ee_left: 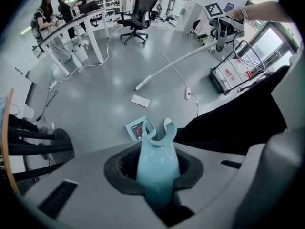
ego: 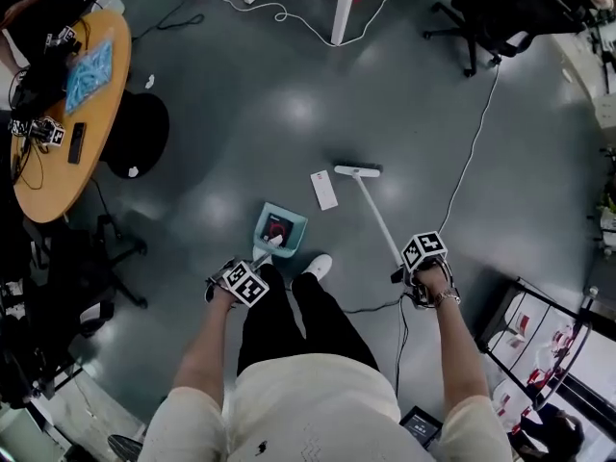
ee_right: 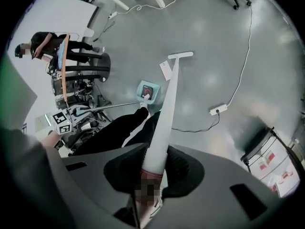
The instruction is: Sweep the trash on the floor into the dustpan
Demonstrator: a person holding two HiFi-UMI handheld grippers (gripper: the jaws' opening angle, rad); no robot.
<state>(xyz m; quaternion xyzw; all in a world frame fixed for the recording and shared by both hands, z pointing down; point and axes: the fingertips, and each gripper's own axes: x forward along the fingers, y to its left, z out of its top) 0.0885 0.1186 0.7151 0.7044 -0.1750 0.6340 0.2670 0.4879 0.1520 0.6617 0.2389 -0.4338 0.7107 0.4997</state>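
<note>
A light blue dustpan [ego: 279,230] rests on the grey floor with a dark red piece of trash [ego: 277,229] lying in it. My left gripper [ego: 243,279] is shut on the dustpan handle [ee_left: 157,168]. A white flat card [ego: 324,190] lies on the floor just beyond the pan, beside the white broom head [ego: 357,170]. The broom's long white handle [ego: 381,221] runs back to my right gripper [ego: 421,253], which is shut on it. In the right gripper view the broom handle [ee_right: 164,123] leads to the broom head [ee_right: 180,55], with the card [ee_right: 166,70] and dustpan [ee_right: 148,90] to its left.
A white cable [ego: 474,152] runs across the floor to a power strip [ee_right: 218,109]. A round wooden table [ego: 67,114] stands at left, a black office chair [ego: 491,17] at upper right, white desk legs [ego: 344,6] at top, a rack [ego: 553,340] at lower right.
</note>
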